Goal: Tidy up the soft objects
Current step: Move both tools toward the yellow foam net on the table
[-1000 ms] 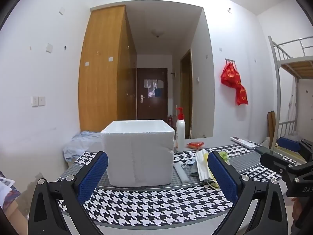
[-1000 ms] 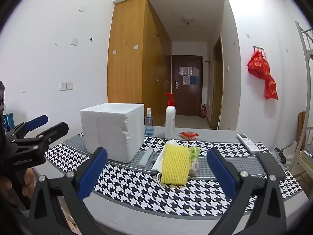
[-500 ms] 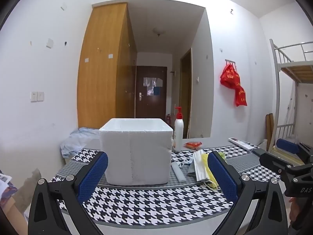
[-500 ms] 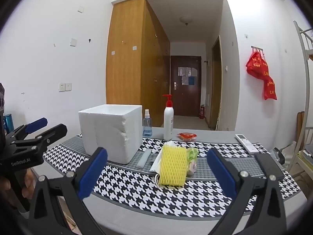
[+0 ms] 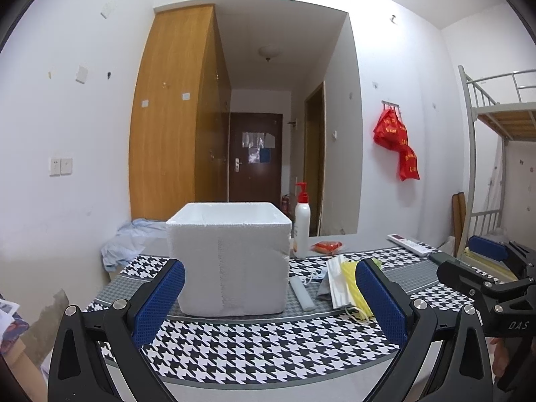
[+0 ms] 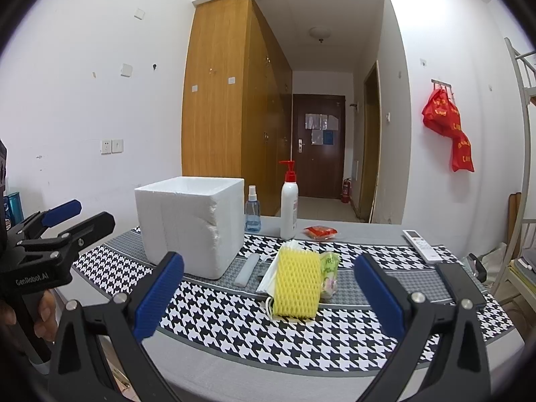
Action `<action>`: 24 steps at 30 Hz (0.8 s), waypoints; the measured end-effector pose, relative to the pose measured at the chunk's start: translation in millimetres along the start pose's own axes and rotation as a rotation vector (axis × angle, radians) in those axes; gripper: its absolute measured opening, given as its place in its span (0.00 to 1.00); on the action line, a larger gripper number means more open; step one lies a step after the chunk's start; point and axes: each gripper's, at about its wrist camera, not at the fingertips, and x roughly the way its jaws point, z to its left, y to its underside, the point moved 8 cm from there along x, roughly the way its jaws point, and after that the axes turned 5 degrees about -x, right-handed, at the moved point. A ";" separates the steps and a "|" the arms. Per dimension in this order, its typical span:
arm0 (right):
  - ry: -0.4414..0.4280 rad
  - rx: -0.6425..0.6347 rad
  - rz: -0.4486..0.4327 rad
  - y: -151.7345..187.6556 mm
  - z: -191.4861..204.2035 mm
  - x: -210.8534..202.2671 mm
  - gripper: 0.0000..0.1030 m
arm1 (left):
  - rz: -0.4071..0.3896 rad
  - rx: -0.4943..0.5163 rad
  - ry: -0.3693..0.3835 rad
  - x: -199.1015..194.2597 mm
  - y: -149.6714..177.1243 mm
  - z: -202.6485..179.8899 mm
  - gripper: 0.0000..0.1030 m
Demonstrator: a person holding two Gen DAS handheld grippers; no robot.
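Observation:
A white foam box point(image 5: 231, 258) point(image 6: 191, 224) stands open-topped on the houndstooth table mat point(image 5: 261, 348). Right of it lies a pile of soft things: a yellow foam net point(image 6: 296, 283) point(image 5: 353, 288) on white face masks point(image 5: 336, 283) point(image 6: 268, 279), with a green-white packet point(image 6: 330, 269) beside it. My left gripper point(image 5: 268, 298) is open and empty, in front of the box. My right gripper point(image 6: 268, 298) is open and empty, in front of the yellow net. Each gripper shows at the edge of the other's view point(image 6: 63, 221) point(image 5: 482, 268).
A grey bar point(image 6: 247, 269) lies between box and pile. A pump bottle point(image 6: 289, 206), a blue spray bottle point(image 6: 253, 211), a red packet point(image 6: 321, 231) and a remote point(image 6: 421, 246) are at the back. Blue cloth point(image 5: 130, 244) lies far left. A bunk bed point(image 5: 495, 154) stands right.
Both views have drifted slightly, as the grippers lower a little toward the table. Both grippers stay open; nothing on the table has moved.

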 end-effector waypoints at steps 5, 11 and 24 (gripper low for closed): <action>0.004 -0.004 0.002 0.2 0.0 -1.0 1.00 | -0.001 0.011 -0.002 -0.5 -1.4 -1.2 0.99; 0.007 -0.007 0.003 -0.3 0.2 -1.2 1.00 | -0.004 0.015 0.004 -2.3 -1.7 -3.5 0.99; 0.013 0.003 0.000 0.0 -1.1 -4.2 1.00 | 0.005 0.018 0.000 -1.4 0.1 -5.4 0.99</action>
